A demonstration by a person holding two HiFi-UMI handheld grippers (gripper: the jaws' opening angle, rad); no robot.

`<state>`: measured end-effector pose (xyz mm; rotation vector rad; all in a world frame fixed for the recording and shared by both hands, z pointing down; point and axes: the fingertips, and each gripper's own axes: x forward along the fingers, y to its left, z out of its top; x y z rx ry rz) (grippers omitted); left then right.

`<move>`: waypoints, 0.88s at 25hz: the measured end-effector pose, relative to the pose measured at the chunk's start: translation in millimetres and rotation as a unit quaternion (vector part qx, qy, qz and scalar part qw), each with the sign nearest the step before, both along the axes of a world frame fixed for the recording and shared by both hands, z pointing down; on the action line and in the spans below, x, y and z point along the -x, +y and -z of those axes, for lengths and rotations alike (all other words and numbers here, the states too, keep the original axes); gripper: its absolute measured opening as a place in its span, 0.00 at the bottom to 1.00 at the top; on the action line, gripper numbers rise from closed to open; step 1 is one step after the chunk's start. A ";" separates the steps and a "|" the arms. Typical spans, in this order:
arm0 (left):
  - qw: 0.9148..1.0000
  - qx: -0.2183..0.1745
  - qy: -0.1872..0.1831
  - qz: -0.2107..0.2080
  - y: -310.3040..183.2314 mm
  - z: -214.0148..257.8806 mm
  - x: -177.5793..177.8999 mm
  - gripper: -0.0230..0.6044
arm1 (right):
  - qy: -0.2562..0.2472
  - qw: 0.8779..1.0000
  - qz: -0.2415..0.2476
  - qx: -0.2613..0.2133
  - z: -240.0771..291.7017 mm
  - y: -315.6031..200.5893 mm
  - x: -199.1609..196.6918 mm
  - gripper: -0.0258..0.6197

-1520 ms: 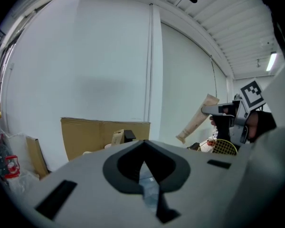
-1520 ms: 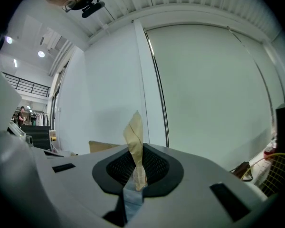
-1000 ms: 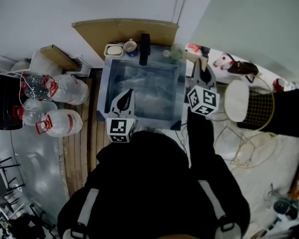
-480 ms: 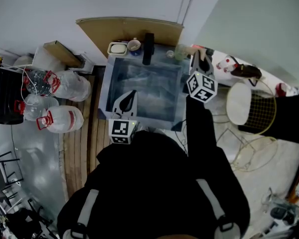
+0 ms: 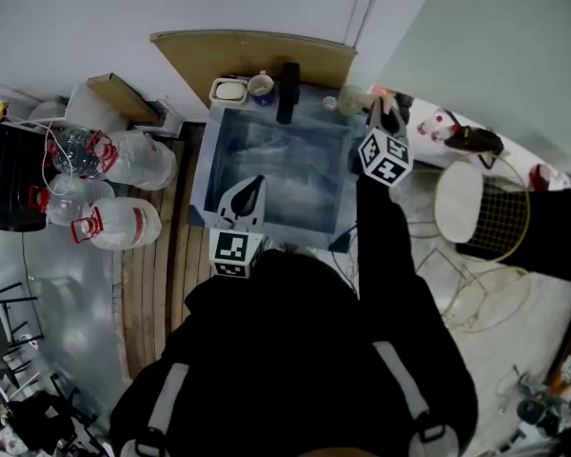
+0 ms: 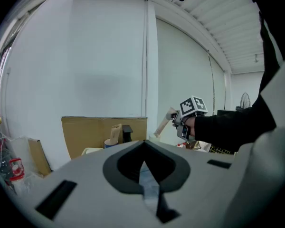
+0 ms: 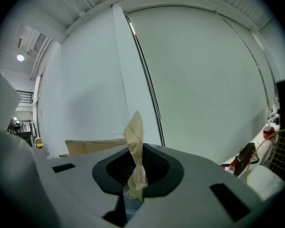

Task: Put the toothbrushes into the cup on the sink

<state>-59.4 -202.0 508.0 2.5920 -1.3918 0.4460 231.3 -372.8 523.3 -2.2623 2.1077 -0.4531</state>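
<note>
Jaws of the right gripper are shut tight on the bottom end of a toothbrush. The toothbrush is wrapped in tan paper. It sticks up from the jaws and leans a bit to one side. Jaws of the left gripper are closed with nothing between them. That gripper hangs over the front edge of the sink.

In the head view, the right gripper is up near the back right corner of the sink. The cup sits on the back edge, nearer the back left corner. The left gripper view shows what looks like a tan toothbrush already standing in it. A black tap stands on the same edge, between the cup and the right gripper. A soap dish sits just beside the cup on its other side.

I think a few things could go wrong. The jaws hold only the very end, and paper is slippery. So the toothbrush could twist or slide out and fall into the sink. On the way across, the long leaning end could bump the tap. The cup is small and may already be partly full. A poke on its rim could knock it over or push it off the edge.
</note>
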 end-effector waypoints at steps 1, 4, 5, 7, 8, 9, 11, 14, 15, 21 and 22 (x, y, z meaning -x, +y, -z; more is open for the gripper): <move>1.000 0.001 0.000 -0.001 0.9 -0.3 0.5 0.04 | -0.001 1.000 0.000 0.004 -3.3 -0.4 -0.1 0.09; 1.000 0.002 -0.002 -0.004 3.1 -1.8 1.6 0.04 | -0.002 1.000 0.002 0.015 -12.5 -3.3 1.3 0.09; 1.000 0.003 -0.002 -0.006 3.8 -2.4 1.9 0.04 | -0.001 1.000 0.004 0.020 -15.9 -4.6 2.0 0.08; 1.000 0.004 -0.002 -0.008 5.1 -3.4 2.0 0.04 | 0.002 1.000 0.008 0.027 -21.2 -7.0 3.6 0.09; 1.000 0.005 -0.003 -0.009 5.5 -3.6 1.9 0.04 | 0.003 0.999 0.009 0.031 -24.1 -7.9 3.9 0.09; 1.000 0.005 -0.003 -0.010 5.8 -3.8 1.6 0.04 | 0.004 0.999 0.009 0.037 -28.0 -8.7 3.8 0.08; 1.000 0.007 -0.003 -0.011 6.0 -4.6 1.2 0.04 | 0.004 0.999 0.012 0.049 -35.2 -10.7 4.8 0.09; 1.000 0.010 -0.004 -0.013 6.3 -7.3 0.6 0.04 | 0.008 0.998 0.015 0.062 -42.4 -13.5 6.7 0.09; 1.000 0.010 -0.005 -0.014 6.5 -8.0 0.0 0.04 | 0.012 0.998 0.016 0.067 -45.6 -14.2 6.8 0.09; 1.000 0.011 -0.007 -0.022 7.7 -8.3 -1.3 0.04 | 0.021 0.996 0.028 0.081 -52.9 -12.9 11.7 0.10; 1.000 0.011 -0.007 -0.023 8.6 -8.4 -1.4 0.04 | 0.023 0.996 0.032 0.079 -50.1 -11.7 13.1 0.13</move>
